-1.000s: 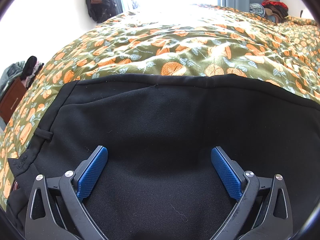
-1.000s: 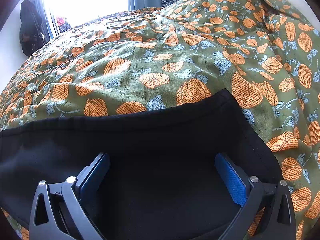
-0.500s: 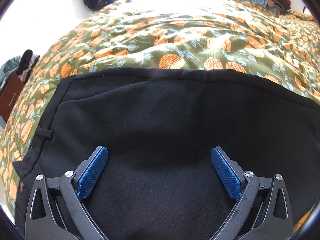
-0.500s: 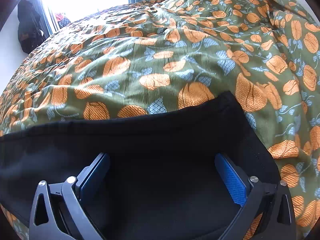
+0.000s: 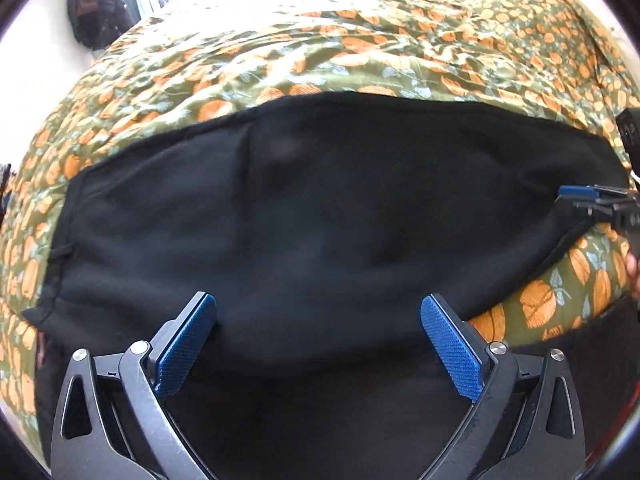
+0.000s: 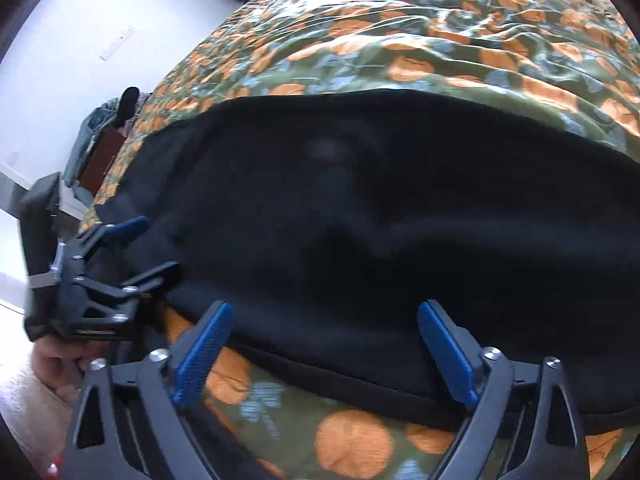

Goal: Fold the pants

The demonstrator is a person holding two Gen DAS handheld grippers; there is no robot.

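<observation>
- A bed under a pumpkin-print quilt (image 5: 400, 52) fills both views.
- Black pants (image 5: 320, 208) lie beyond and beneath both tongs.
- Left gripper (image 5: 319, 336) gapes wide, empty.
- Right gripper (image 6: 322, 354) is closing over the near hem, nothing pinched yet.
- Likely next: pinch that hem, fold across.

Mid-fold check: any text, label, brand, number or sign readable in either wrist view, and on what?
None can be read.
Black pants: no tag or print shows.
Orange-and-green patterned bedspread: pattern only, no lettering.
Black part at the right edge of the left wrist view: pale marks, too small and blurred to read.
White strip on the wall: too blurred.
</observation>
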